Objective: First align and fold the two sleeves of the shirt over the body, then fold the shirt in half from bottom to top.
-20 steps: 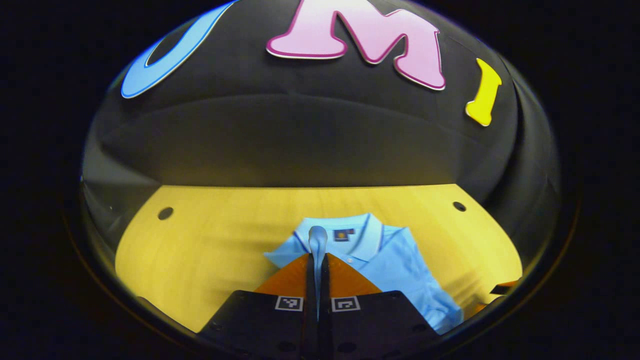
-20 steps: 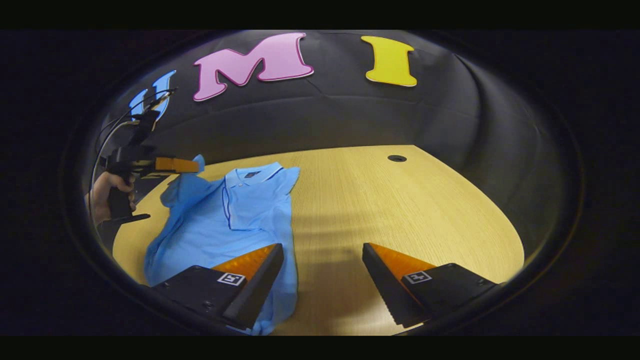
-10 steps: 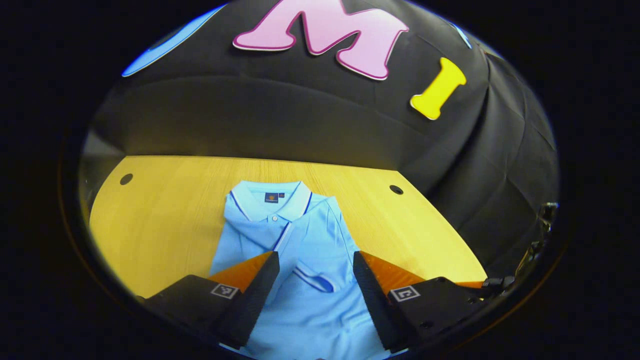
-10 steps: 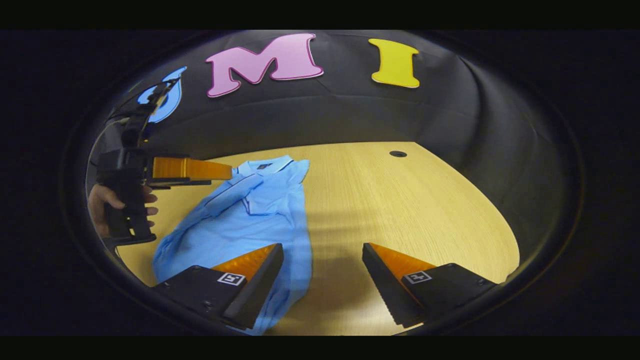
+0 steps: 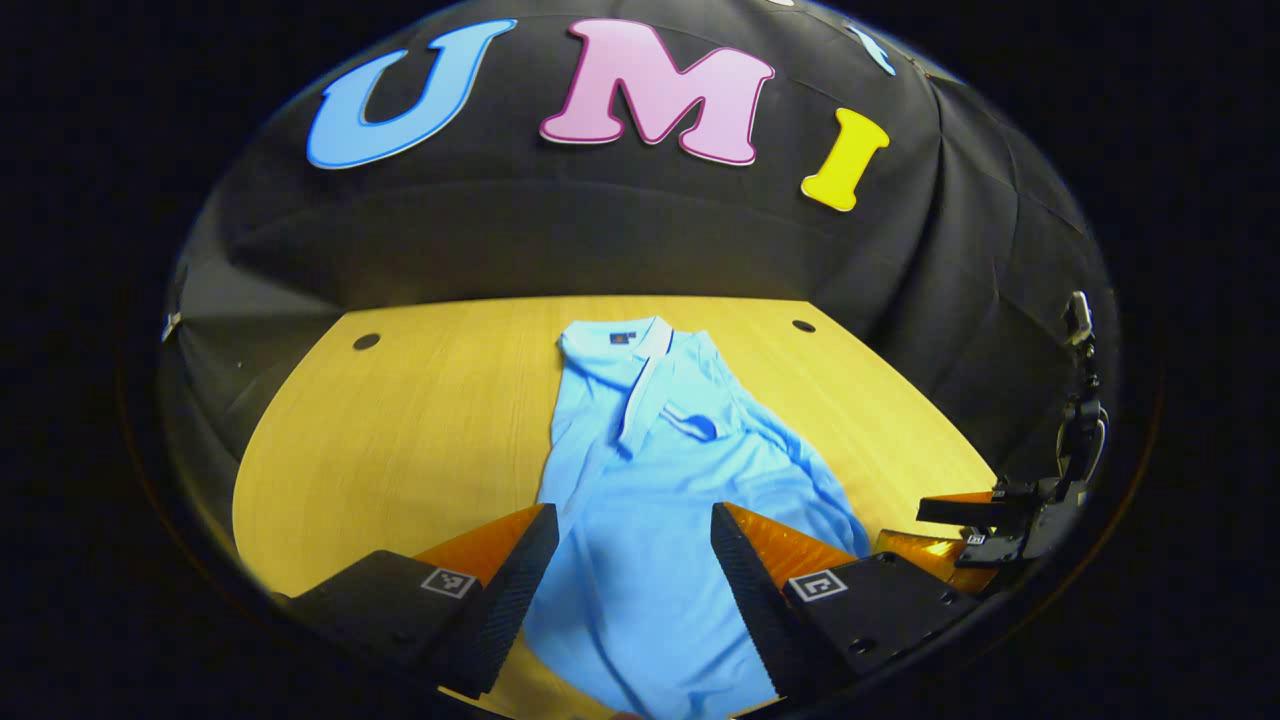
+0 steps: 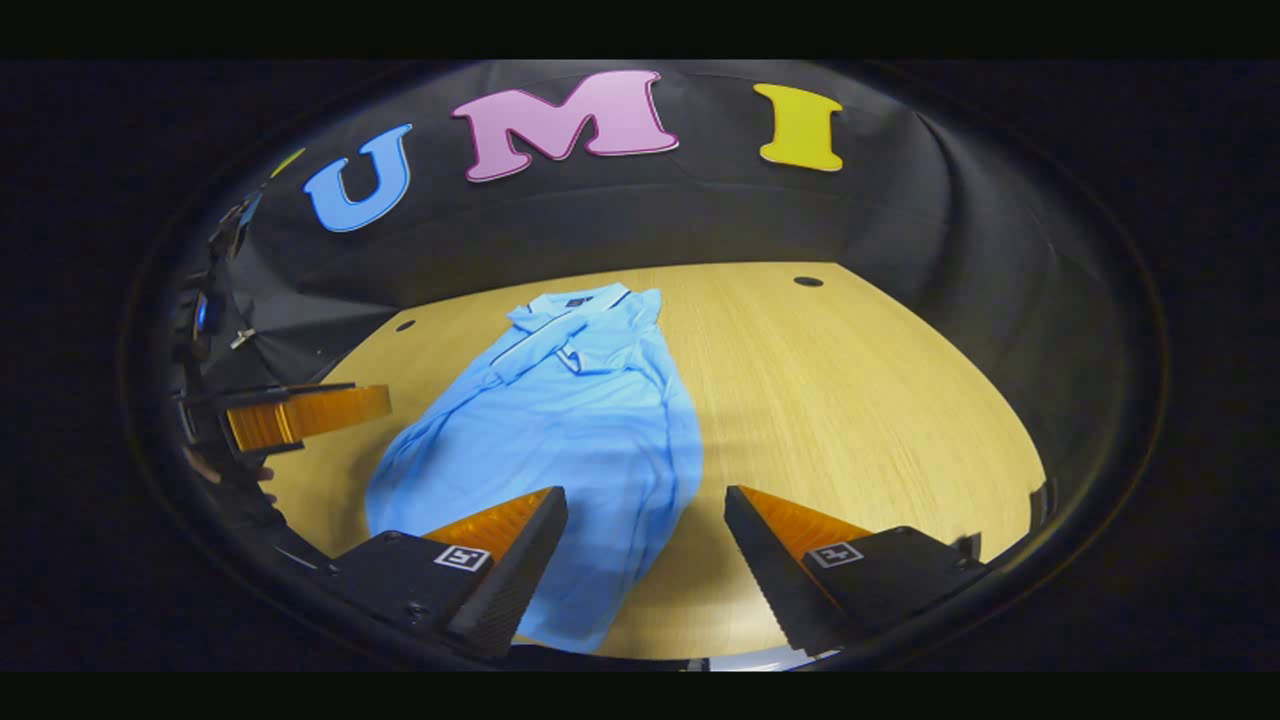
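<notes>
A light blue polo shirt (image 5: 660, 480) lies lengthwise on the wooden table (image 5: 420, 420), collar at the far end, both sleeves folded onto its body; one sleeve cuff (image 5: 690, 420) rests on the chest. My left gripper (image 5: 630, 580) hangs open above the shirt's lower part, holding nothing. In the right gripper view the shirt (image 6: 570, 420) stretches from the collar (image 6: 565, 305) down to the hem between the near fingers. My right gripper (image 6: 645, 560) is open over the hem's right edge and bare table. The other gripper (image 6: 300, 412) shows at the left edge there.
Round cable holes (image 5: 366, 341) (image 5: 803, 326) sit near the table's far corners, and one hole (image 6: 807, 282) shows in the right gripper view. Bare wood lies right of the shirt (image 6: 860, 420). The right gripper (image 5: 985, 525) appears at the lower right of the left gripper view.
My left gripper let go of the sleeve, which now lies on the chest, then opened and drew back toward the hem. The right gripper also pulled back, staying open.
</notes>
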`<state>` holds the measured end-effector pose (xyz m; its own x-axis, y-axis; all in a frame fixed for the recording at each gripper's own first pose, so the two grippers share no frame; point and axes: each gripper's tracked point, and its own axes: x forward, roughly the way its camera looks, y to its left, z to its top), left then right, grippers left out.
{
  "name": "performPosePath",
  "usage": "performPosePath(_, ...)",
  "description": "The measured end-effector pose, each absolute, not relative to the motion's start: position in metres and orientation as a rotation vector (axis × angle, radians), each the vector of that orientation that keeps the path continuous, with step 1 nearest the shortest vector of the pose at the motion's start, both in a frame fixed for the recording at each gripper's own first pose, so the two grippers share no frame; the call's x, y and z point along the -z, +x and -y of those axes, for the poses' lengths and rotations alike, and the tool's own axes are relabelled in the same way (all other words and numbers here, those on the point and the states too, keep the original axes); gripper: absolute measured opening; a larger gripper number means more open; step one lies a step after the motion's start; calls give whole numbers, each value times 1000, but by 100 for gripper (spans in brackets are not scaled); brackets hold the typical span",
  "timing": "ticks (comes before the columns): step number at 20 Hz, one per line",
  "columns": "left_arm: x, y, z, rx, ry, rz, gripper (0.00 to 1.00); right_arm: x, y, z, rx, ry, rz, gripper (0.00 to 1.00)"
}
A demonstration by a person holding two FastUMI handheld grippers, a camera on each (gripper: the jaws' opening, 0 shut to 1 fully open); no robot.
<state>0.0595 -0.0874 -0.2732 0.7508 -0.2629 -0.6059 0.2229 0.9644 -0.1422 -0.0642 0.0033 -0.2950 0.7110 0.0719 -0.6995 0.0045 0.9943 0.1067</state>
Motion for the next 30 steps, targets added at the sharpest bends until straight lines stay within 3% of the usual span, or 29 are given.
performPosePath(9, 348, -82, 72, 176, -93, -848, 97, 338, -147, -28, -5, 83, -896, 99)
performPosePath(16, 371, -87, 82, 131, -64, -887, 97, 354, -160, -30, 15, 44, -901, 99)
performPosePath(19, 376, -88, 78, 108, 11, -885, 89, 358, -162, -29, 24, 13, -924, 99)
performPosePath(20, 376, -88, 80, 116, 19, -873, 88, 357, -161, -27, 34, 5, -924, 92)
performPosePath(21, 377, -88, 83, 119, 12, -870, 86, 359, -160, -28, 38, 6, -932, 96)
performPosePath(22, 376, -86, 84, 111, 5, -863, 77, 358, -158, -28, 40, 11, -934, 82)
performPosePath(23, 377, -86, 84, 98, -1, -862, 65, 359, -158, -29, 39, 11, -935, 79)
performPosePath(24, 377, -85, 87, 95, -18, -864, 57, 360, -158, -31, 29, 12, -941, 61)
performPosePath(26, 377, -84, 93, 110, -32, -882, 33, 360, -156, -39, -4, 10, -950, 41)
performPosePath(27, 376, -85, 94, 120, -28, -894, 20, 359, -156, -41, -12, 10, -955, 36)
performPosePath(28, 376, -85, 95, 129, -19, -903, 16, 359, -155, -40, -18, 3, -961, 10)
performPosePath(30, 375, -84, 96, 152, 0, -911, 9, 360, -154, -43, -45, 7, -976, 10)
